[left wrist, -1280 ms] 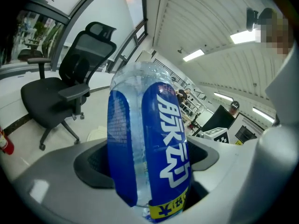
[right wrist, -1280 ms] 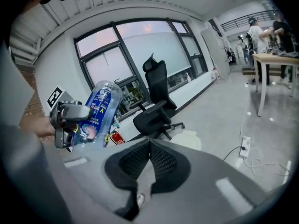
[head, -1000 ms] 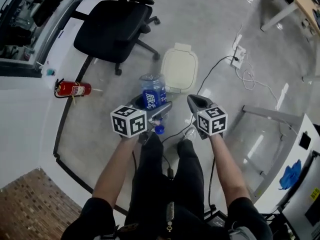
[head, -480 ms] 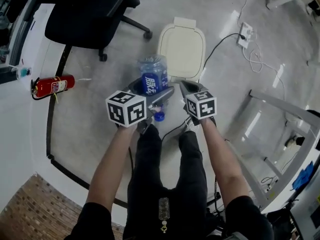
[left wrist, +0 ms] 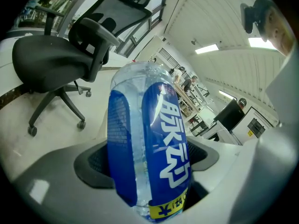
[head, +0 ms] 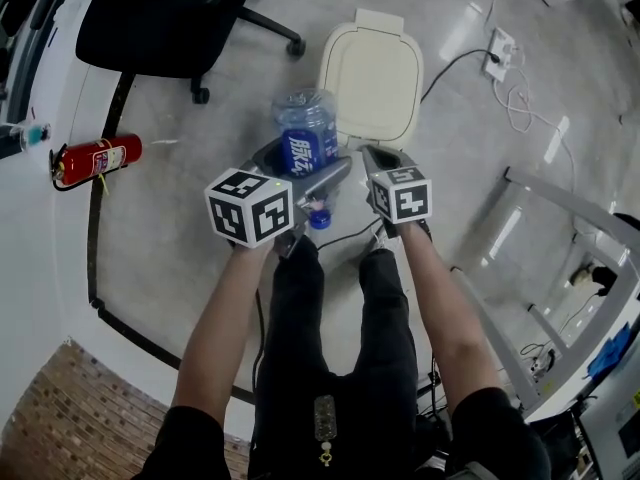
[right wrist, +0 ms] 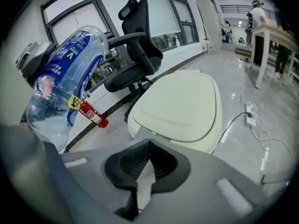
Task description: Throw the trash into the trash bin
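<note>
Since the earlier frame both grippers have edged forward, so the bottle now overlaps the left rim of the trash bin in the head view. The left gripper is clamped on the clear bottle's blue label, with the base pointing away from it and the blue cap on the person's side of the jaws. The right gripper has its jaws closed together with nothing between them, and it points at the bin. The cream bin's lid is down. Around it lies a pale, glossy grey floor. A black office chair and a red fire extinguisher are to the left. A white power strip trailing cables lies to the right, with a grey metal frame nearer the person.
</note>
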A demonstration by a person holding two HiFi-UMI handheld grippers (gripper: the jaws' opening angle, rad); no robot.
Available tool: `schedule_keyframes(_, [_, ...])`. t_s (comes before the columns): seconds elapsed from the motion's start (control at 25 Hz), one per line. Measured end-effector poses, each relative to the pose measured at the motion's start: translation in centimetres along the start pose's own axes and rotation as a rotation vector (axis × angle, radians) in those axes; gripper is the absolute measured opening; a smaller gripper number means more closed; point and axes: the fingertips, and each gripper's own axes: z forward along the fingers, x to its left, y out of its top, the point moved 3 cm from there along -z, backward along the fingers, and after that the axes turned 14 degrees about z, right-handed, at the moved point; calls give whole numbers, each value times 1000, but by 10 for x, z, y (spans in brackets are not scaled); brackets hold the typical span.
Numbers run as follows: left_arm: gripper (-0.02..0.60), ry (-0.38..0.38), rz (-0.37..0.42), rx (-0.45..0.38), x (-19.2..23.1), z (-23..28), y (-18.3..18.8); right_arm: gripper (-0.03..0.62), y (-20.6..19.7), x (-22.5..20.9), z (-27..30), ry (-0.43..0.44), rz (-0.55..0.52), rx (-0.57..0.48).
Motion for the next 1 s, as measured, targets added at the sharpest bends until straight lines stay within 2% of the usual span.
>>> schedule_keyframes(0.2, [449, 9, -1, 0, -2, -3, 0, 2, 2, 4, 4, 3, -10, 37])
schedule_keyframes(0.4, [449, 24, 0, 0, -1, -5, 0, 2, 5, 11, 5, -17, -64, 44])
schedule_keyframes(0.72, [449, 23, 36, 4, -2, 9, 17, 2, 10, 1, -15, 19, 13, -11])
schedule_keyframes(1.0, [449, -1, 73, 8, 2, 50, 43, 2, 41, -7, -42, 69, 71, -89])
